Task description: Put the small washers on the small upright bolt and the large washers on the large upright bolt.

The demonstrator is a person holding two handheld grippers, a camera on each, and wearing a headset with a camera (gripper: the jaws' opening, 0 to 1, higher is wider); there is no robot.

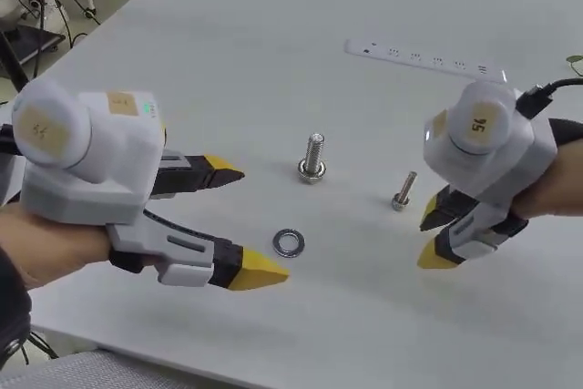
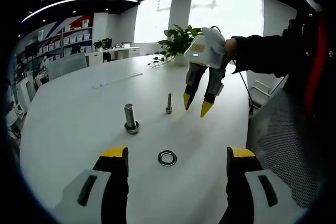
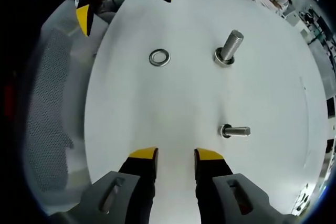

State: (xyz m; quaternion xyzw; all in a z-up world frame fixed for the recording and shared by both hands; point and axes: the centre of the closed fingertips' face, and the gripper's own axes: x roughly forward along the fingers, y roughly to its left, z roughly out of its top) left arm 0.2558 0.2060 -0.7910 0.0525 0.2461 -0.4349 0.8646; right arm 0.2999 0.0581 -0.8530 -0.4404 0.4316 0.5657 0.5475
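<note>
The large bolt (image 1: 313, 154) (image 2: 129, 117) (image 3: 229, 46) stands upright mid-table with a metal ring around its foot. To its right stands the small bolt (image 1: 404, 190) (image 2: 169, 103) (image 3: 237, 130). One large washer (image 1: 289, 243) (image 2: 167, 158) (image 3: 159, 57) lies flat in front of the large bolt. My left gripper (image 1: 246, 221) (image 2: 177, 153) (image 3: 121, 2) is open wide, and the washer lies on the table just ahead of its tips. My right gripper (image 1: 431, 241) (image 2: 196, 105) (image 3: 176, 155) hovers right of the small bolt, open with a narrower gap and holding nothing.
A white power strip (image 1: 424, 58) (image 2: 116, 80) lies at the table's far side. A mesh chair (image 3: 50, 103) stands at the near table edge (image 1: 301, 366). A potted plant (image 2: 178, 39) stands at one end of the table.
</note>
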